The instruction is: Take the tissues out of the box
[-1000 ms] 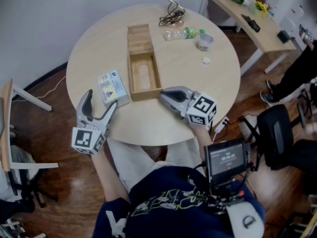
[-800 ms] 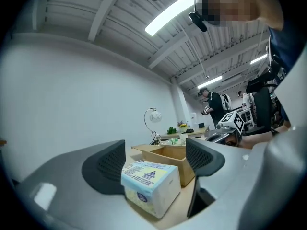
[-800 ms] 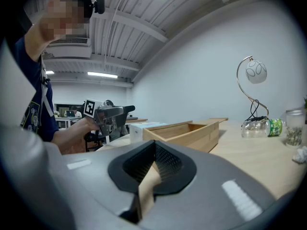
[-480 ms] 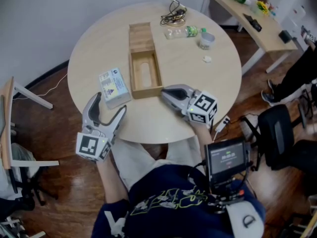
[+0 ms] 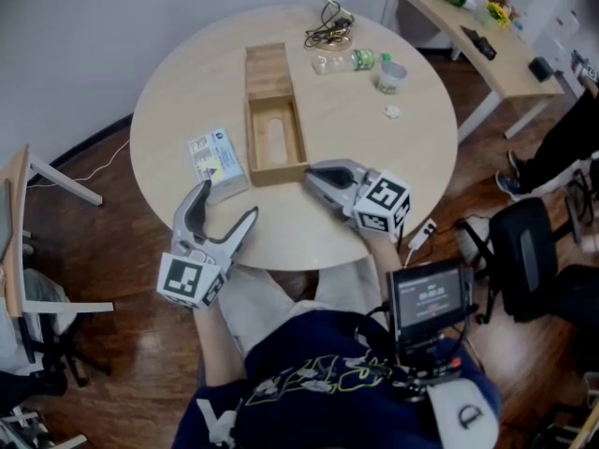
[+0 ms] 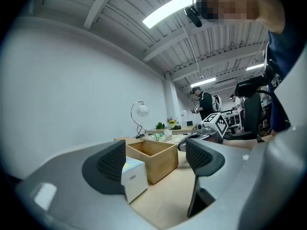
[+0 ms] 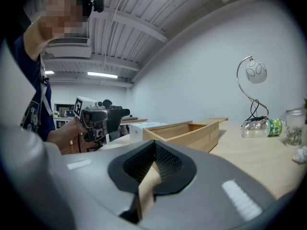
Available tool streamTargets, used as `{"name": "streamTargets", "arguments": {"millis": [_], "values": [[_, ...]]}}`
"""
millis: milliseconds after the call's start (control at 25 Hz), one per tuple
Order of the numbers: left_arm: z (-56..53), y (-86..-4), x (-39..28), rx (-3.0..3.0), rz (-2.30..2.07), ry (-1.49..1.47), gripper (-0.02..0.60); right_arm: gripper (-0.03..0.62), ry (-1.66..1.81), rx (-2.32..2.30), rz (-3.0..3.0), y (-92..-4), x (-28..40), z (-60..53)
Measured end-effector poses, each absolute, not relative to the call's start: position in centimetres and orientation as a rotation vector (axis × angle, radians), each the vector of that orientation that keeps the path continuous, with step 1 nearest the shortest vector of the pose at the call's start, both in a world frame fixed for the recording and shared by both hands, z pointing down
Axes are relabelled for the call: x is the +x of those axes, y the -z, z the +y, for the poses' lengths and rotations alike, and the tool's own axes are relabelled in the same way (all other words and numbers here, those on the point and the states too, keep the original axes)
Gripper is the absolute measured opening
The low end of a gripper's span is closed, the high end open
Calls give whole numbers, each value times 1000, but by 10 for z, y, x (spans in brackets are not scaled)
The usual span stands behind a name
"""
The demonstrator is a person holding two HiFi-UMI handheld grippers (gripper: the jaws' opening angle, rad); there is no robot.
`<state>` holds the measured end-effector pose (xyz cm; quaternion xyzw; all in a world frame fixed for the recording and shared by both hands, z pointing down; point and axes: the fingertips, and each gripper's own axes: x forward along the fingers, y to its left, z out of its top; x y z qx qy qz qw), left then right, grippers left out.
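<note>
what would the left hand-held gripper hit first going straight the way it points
Probably the white tissue pack, slightly left of the line of the left hand-held gripper; the wooden box has its near corner just beside. Depth unclear.

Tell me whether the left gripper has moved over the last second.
Yes. In the head view the left gripper has slid rightward along the table's near edge, from the tissue packet's lower left to directly below it, jaws open.

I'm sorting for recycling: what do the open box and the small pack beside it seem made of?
The open box: apparently light wood, matte; thick tan walls. The small pack: white, printed top, boxy edges; card or plastic wrap, cannot tell which.
</note>
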<state>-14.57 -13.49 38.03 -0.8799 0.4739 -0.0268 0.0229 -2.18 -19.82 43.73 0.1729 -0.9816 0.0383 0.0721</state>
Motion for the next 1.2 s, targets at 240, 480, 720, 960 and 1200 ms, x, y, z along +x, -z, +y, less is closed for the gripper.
{"name": "streamTargets", "arguments": {"millis": [240,480,720,960,1200], "values": [[-131,-385,-141,-2744,1459,85,396,-3,-129,515,-2943,-440,-22,-199],[-135,-398,-134,-2724,1475,144,390,-3,-121,516,-2952,-440,-22,-199],[-133,-405,-120,-2756,1436,140,347,-3,-112,509,-2945,-440,-23,-197],[-130,-410,-108,-2789,1397,145,346,-4,-117,523,-2949,-438,-23,-198],[-129,-414,-102,-2804,1377,153,322,-5,-114,510,-2947,-439,-23,-197]]}}
